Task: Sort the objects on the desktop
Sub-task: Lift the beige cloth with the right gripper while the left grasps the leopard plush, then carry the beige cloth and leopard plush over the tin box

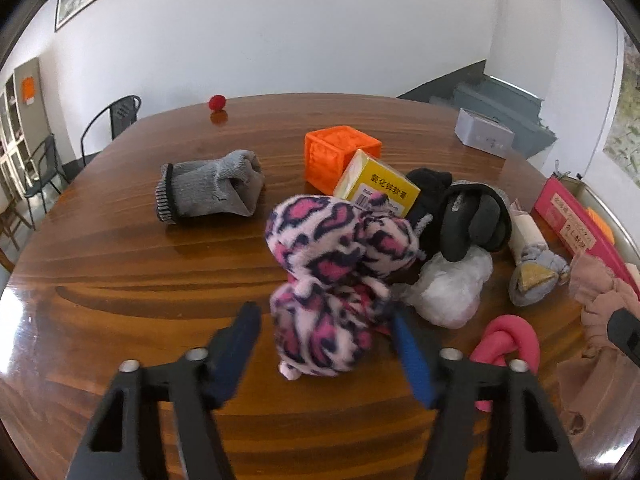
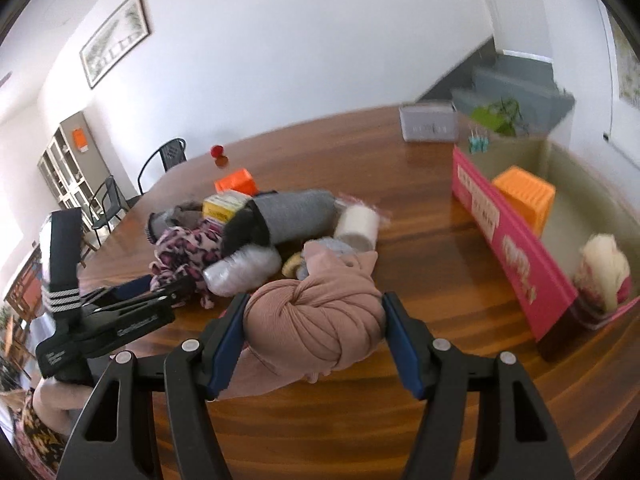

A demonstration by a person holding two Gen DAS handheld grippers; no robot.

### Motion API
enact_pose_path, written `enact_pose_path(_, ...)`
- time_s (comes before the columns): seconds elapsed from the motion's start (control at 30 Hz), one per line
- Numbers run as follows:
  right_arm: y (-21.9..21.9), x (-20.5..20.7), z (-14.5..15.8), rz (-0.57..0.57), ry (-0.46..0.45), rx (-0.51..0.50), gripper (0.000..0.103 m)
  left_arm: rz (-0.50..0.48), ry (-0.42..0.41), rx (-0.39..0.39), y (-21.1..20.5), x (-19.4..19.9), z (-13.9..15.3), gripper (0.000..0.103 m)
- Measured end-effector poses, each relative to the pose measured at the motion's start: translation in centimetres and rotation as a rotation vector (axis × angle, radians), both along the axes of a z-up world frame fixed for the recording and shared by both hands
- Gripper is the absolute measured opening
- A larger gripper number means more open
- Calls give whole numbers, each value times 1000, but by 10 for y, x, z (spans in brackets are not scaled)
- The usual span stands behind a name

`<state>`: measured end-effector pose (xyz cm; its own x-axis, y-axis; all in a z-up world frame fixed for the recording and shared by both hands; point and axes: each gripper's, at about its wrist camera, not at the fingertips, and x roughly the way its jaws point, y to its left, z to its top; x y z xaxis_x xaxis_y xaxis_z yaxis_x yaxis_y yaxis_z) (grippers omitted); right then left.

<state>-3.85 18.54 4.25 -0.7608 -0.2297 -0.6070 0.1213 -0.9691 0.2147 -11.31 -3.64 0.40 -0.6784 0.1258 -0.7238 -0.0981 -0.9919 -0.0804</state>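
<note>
Sorting is barely begun: my right claw [image 2: 314, 330] clamps the knotted pink cloth [image 2: 316, 320] near the box [image 2: 516, 256], my left claw [image 1: 326, 344] brackets the leopard-print fleece [image 1: 328, 280] ungripped, the pile still crowding the worktop [image 1: 120, 280].

A fleece sock [image 1: 324, 276] is pale pink with dark-edged magenta leopard spots. The glove [image 1: 208, 190] is grey with a striped cuff; the cube [image 1: 332, 152] is bright orange, the carton [image 1: 376, 186] yellow, the ball [image 1: 217, 102] red. The knotted cloth [image 2: 316, 320] is dusty pink, the bench [image 1: 120, 272] glossy brown wood grain.
</note>
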Motion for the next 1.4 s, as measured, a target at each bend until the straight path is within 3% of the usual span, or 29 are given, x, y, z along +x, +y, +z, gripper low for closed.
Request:
enact_pose_path(0.23, -5, 7, 3, 18, 23, -6, 69, 20, 5, 20, -6, 14, 7, 53)
enact_pose_path(0.47, 0, 8, 10, -20, 63, -27, 69, 25, 113, 88, -8, 45, 35, 53)
enact_pose_path(0.93, 16, 9, 14, -63, 71, -77, 69, -20, 103, 137, 14, 56, 36, 53)
enact_pose_path(1.2, 59, 20, 28, -171, 131, -115, 69, -64, 118, 165, 36, 63, 48, 53)
enact_pose_path(1.4, 130, 26, 46, -349, 178, -96, 69, -124, 111, 192, 57, 62, 55, 53)
